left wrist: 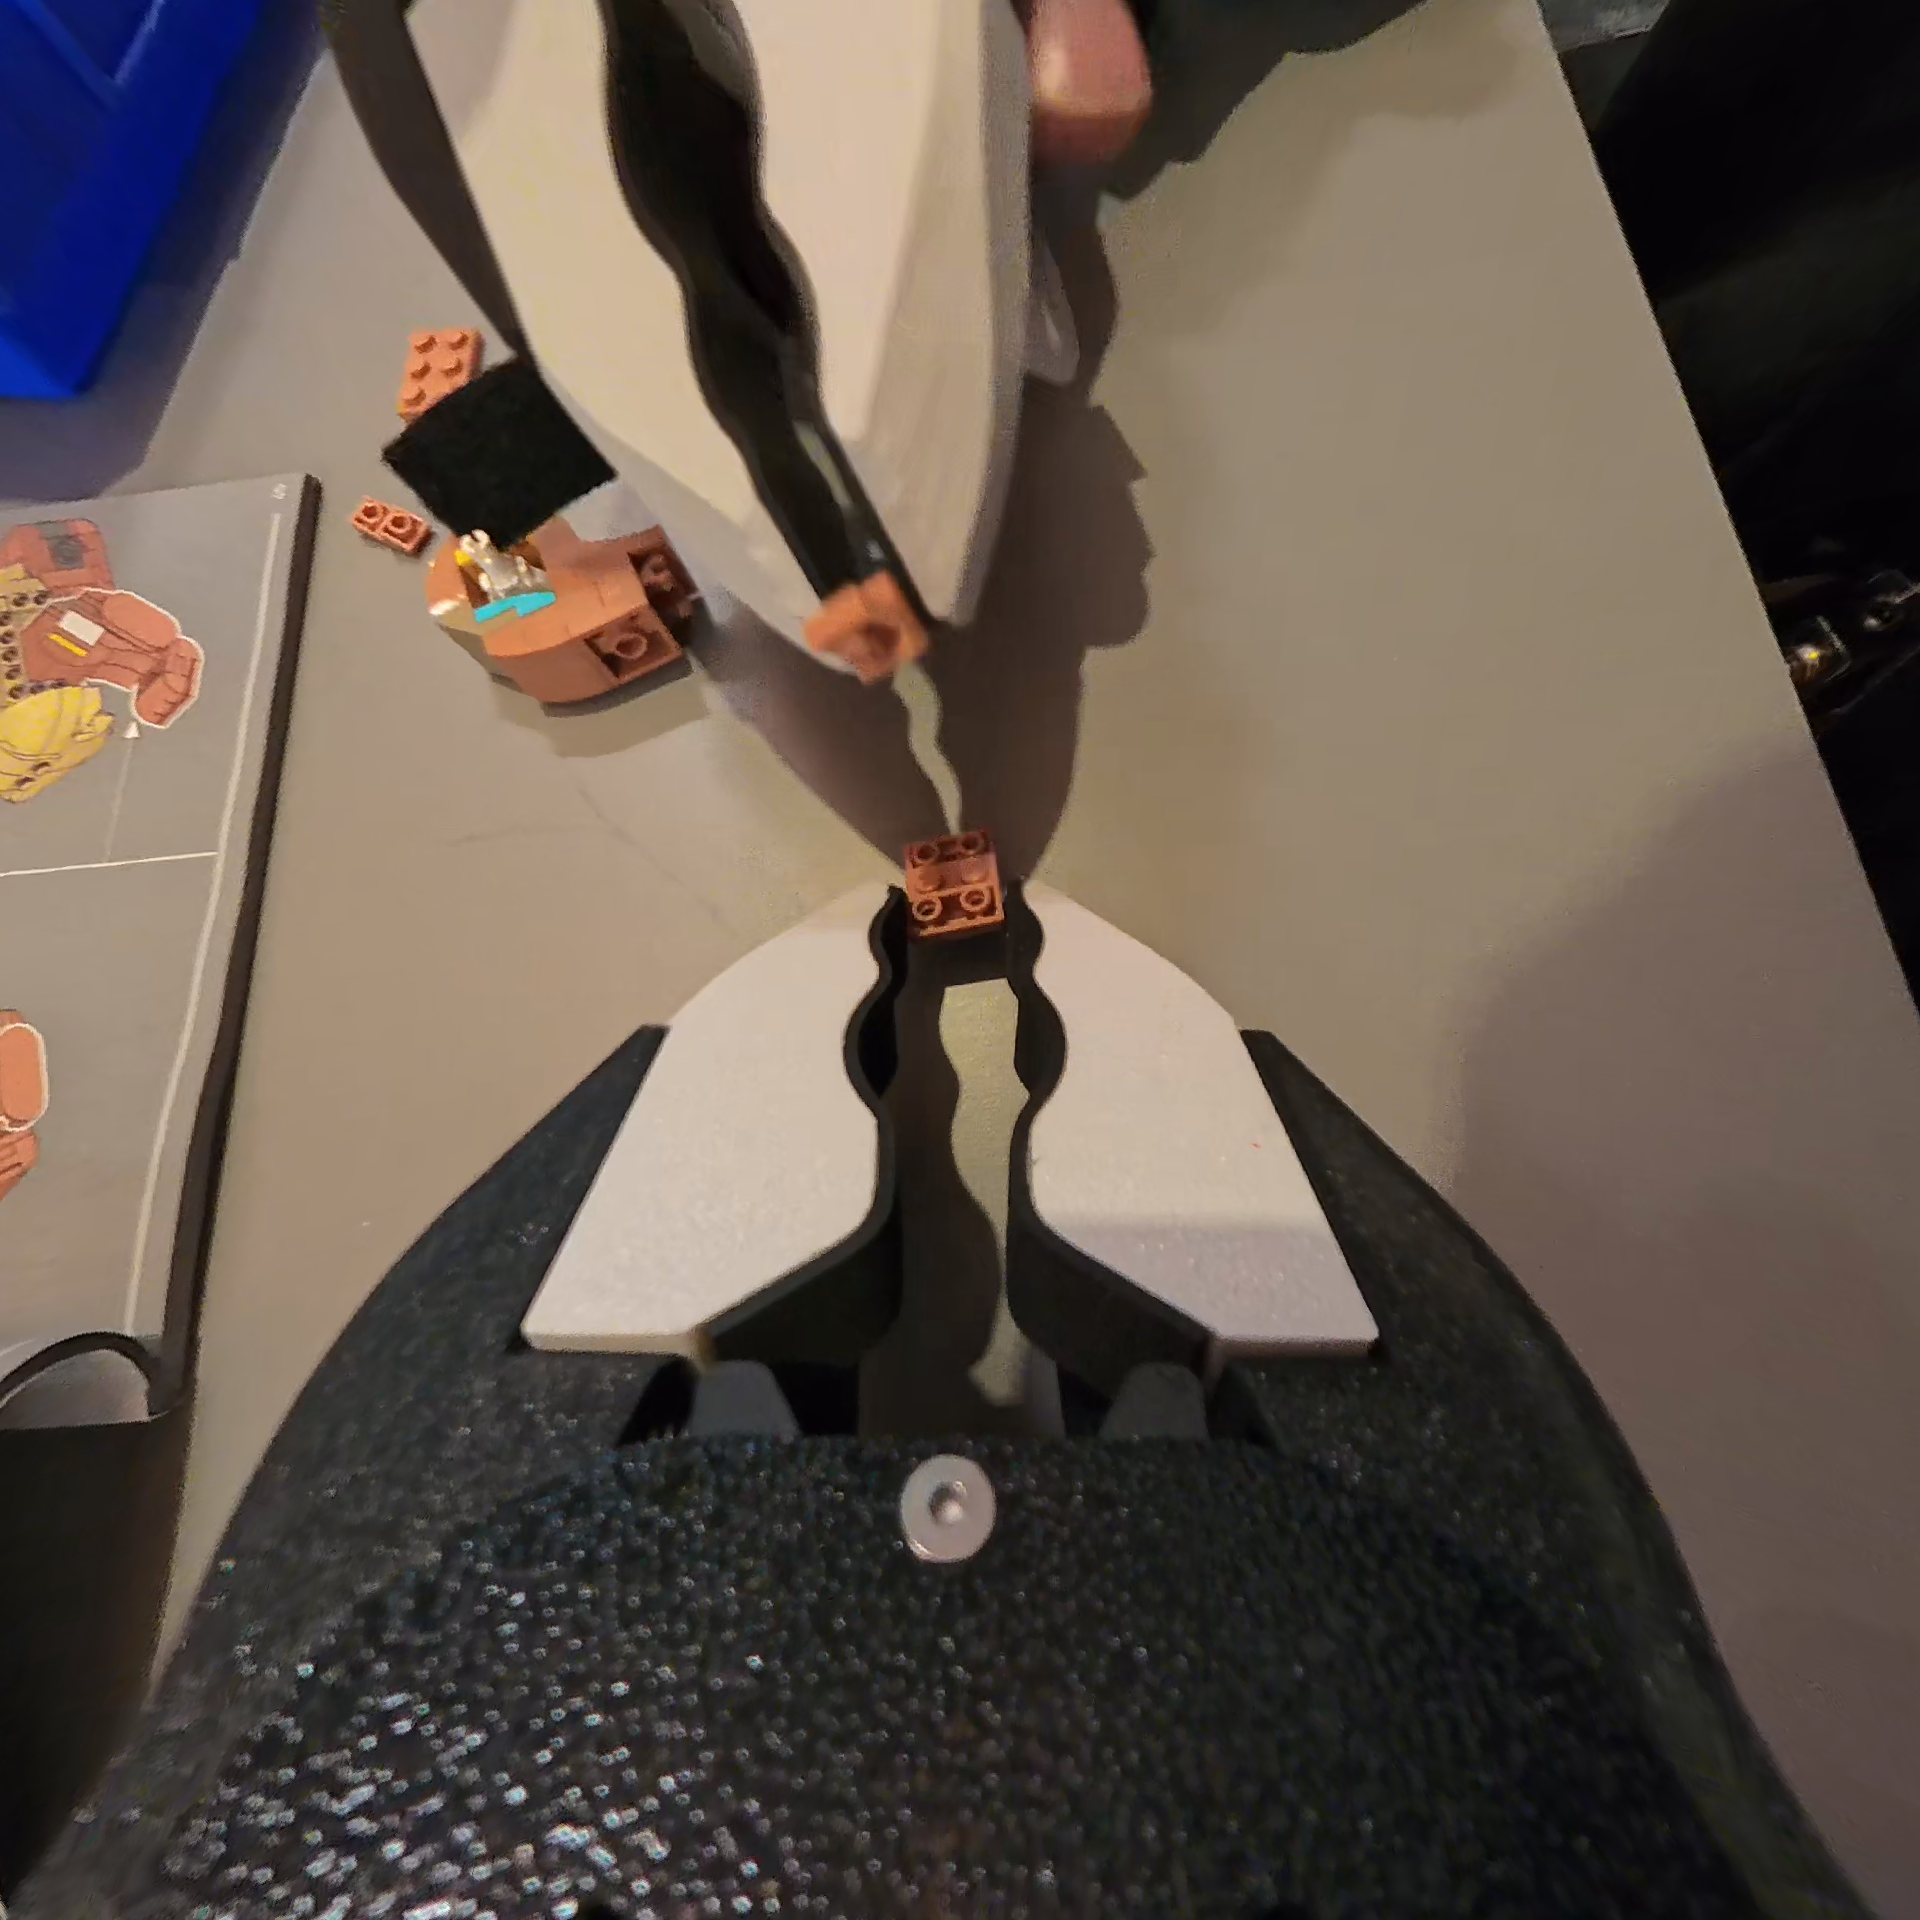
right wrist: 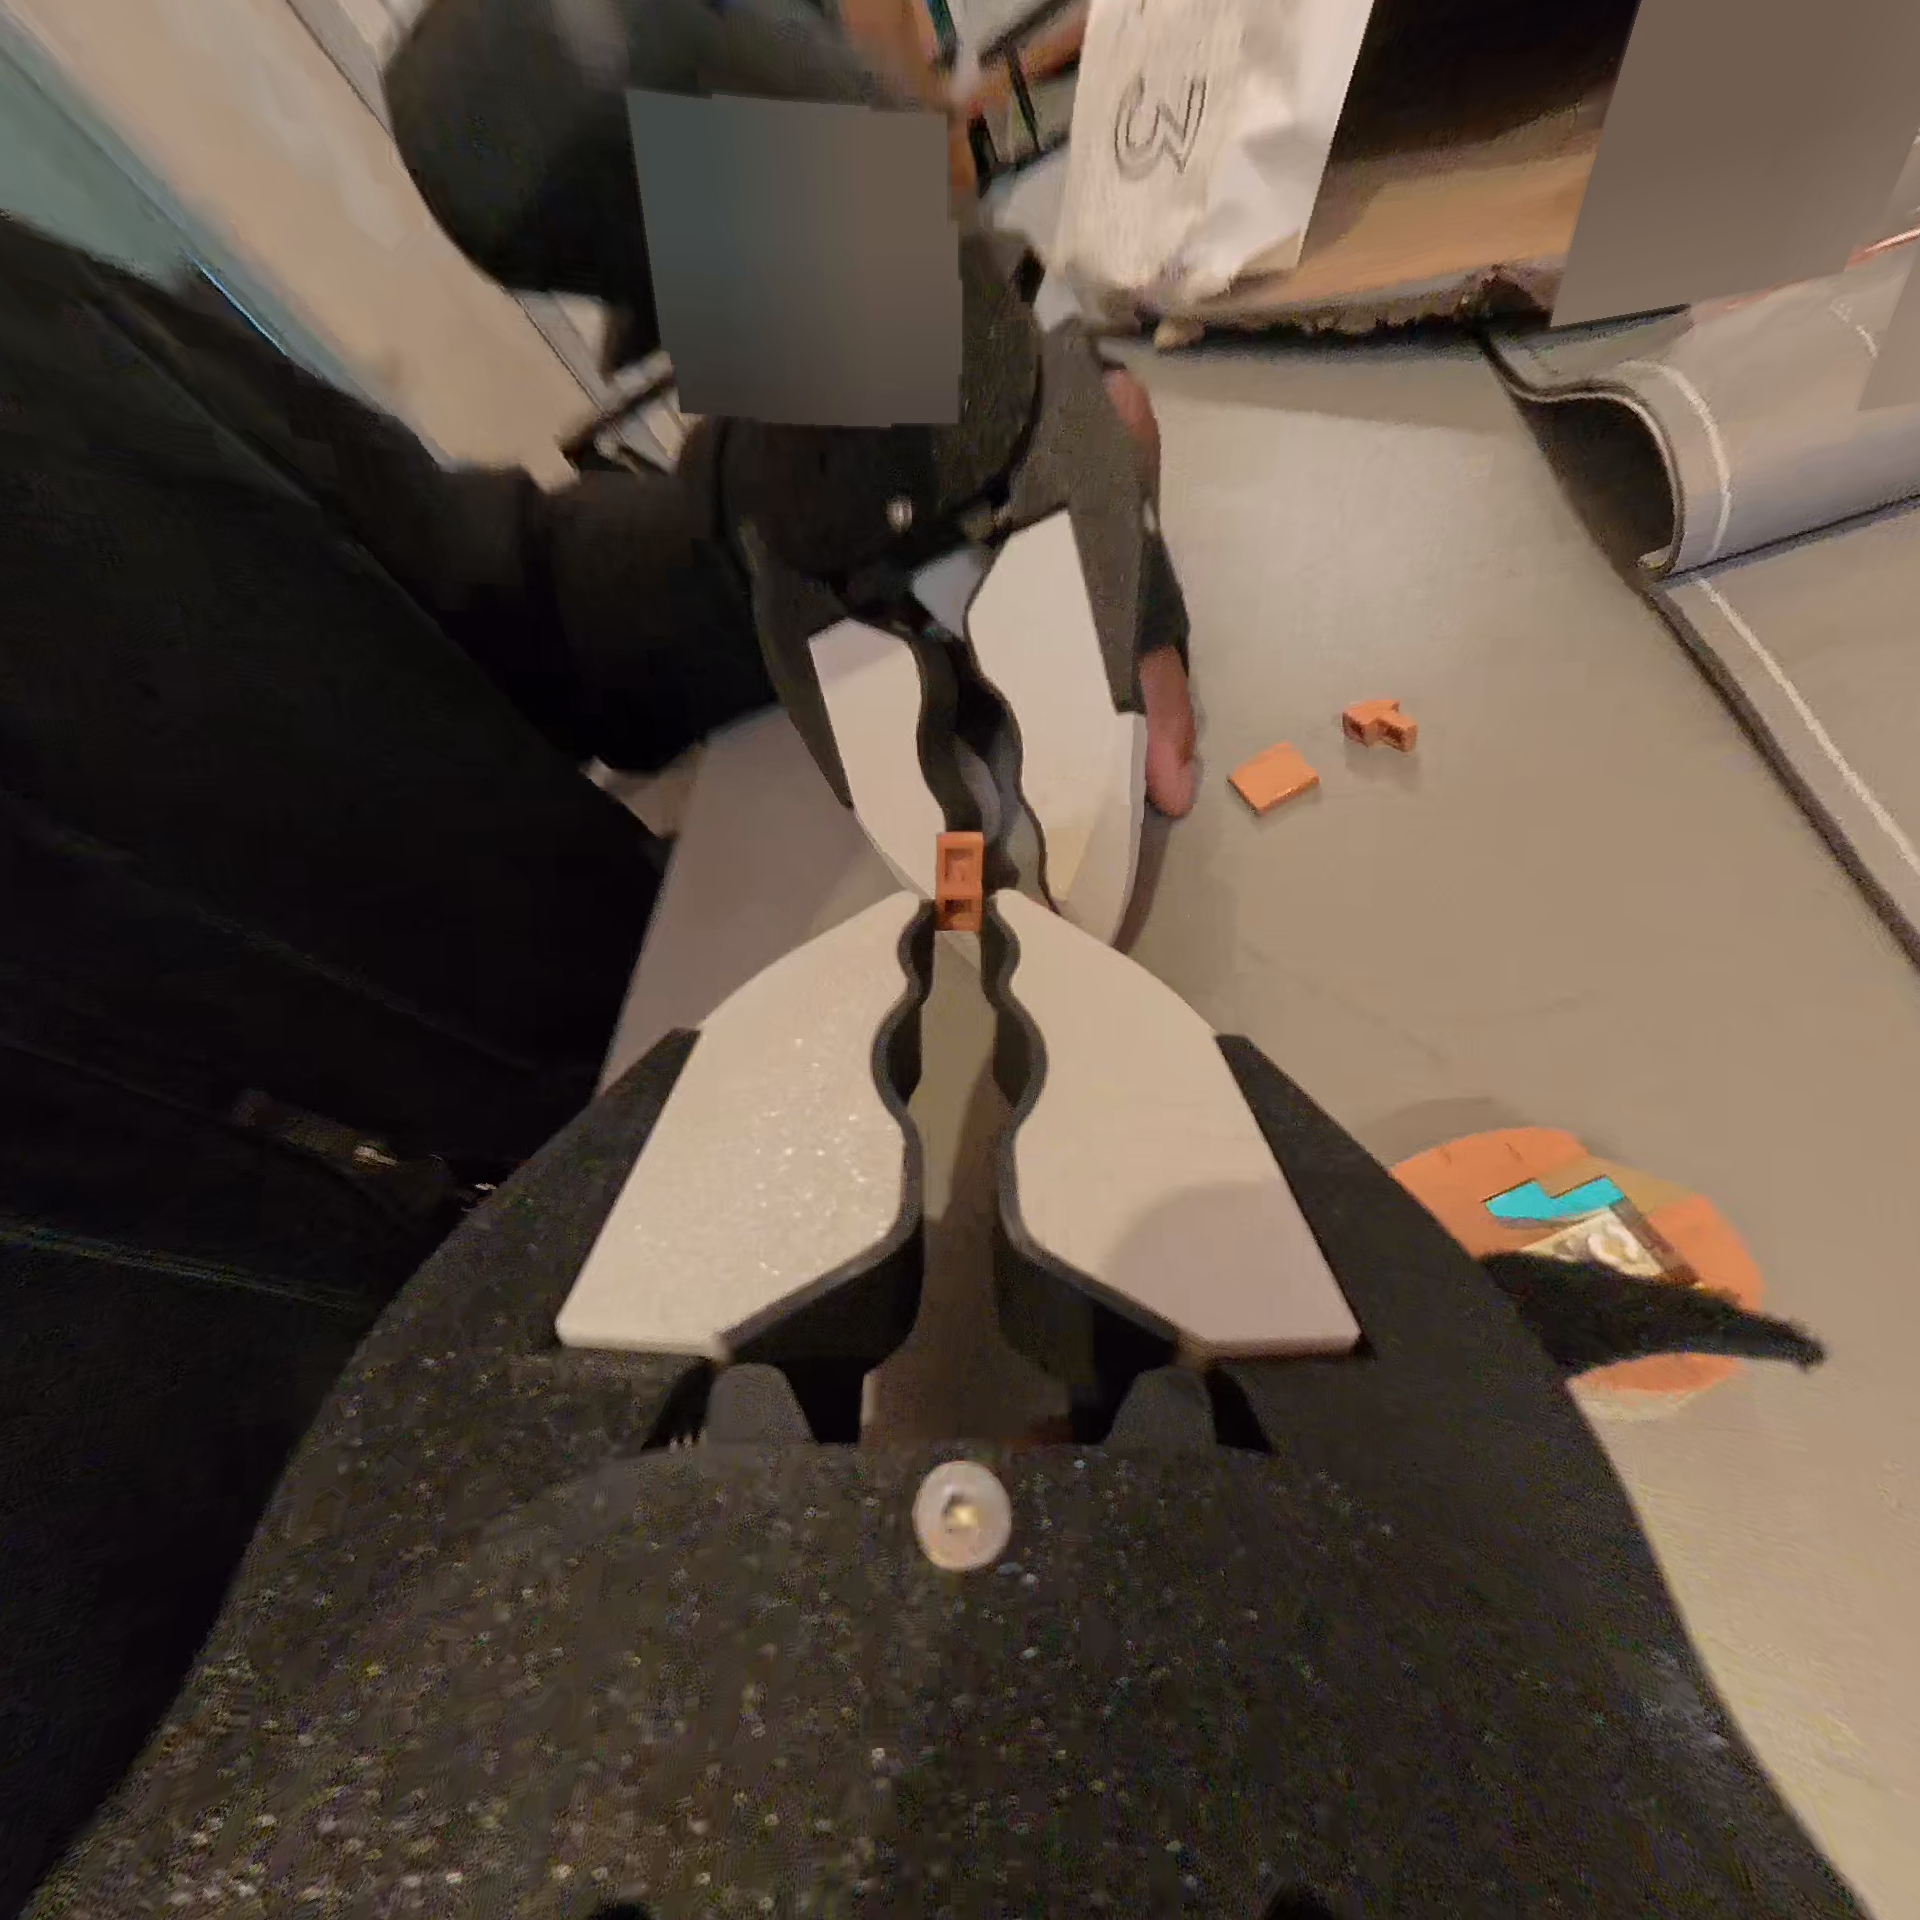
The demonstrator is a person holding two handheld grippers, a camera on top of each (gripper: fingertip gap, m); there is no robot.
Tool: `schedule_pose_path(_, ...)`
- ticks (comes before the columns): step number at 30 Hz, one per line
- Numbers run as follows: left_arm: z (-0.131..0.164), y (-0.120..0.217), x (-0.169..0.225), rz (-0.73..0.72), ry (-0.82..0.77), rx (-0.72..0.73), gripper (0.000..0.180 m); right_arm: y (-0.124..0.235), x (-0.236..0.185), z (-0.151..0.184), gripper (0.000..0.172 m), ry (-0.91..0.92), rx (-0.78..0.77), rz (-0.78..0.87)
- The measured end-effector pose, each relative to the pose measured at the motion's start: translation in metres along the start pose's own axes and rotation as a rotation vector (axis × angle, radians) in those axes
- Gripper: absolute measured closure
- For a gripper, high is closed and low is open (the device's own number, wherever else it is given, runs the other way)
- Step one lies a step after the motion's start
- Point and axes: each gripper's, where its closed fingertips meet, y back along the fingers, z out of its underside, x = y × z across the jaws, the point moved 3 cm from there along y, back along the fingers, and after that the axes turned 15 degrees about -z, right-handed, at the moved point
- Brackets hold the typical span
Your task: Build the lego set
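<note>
On the left, an open instruction booklet [left wrist: 156,831] is lying on the grey table [left wrist: 1351,727], with a blue bin [left wrist: 104,156] sitting beyond it. Just to its right, loose brown plates [left wrist: 442,369] and a rounded brown brick model [left wrist: 561,613] are resting on the table. The left gripper [left wrist: 956,904] is pinching a dark brown studded brick [left wrist: 954,883] between its fingertips, both pads pressing on the brick's sides, the jaws standing only as far apart as the brick is wide. Above it, the right gripper [right wrist: 958,909] is gripping a small orange-brown brick [right wrist: 958,878] at its very tips, jaws nearly together. To the right in that view, a flat orange tile [right wrist: 1273,776] and a small bracket piece [right wrist: 1380,722] are lying well apart from both grippers.
</note>
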Motion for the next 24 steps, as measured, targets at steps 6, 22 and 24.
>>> schedule_pose_path(6,-0.001,0.002,-0.002,-0.029,0.002,0.018,0.157,0.013,-0.007,-0.016,0.164,-0.08,0.196,-0.148)
schedule_pose_path(22,-0.052,0.049,-0.008,-0.156,-0.167,0.498,0.16,-0.011,-0.033,-0.01,0.164,-0.248,0.163,-0.403)
schedule_pose_path(24,-0.054,0.051,-0.001,-0.118,-0.234,0.535,0.163,-0.015,-0.037,-0.007,0.164,-0.26,0.139,-0.42)
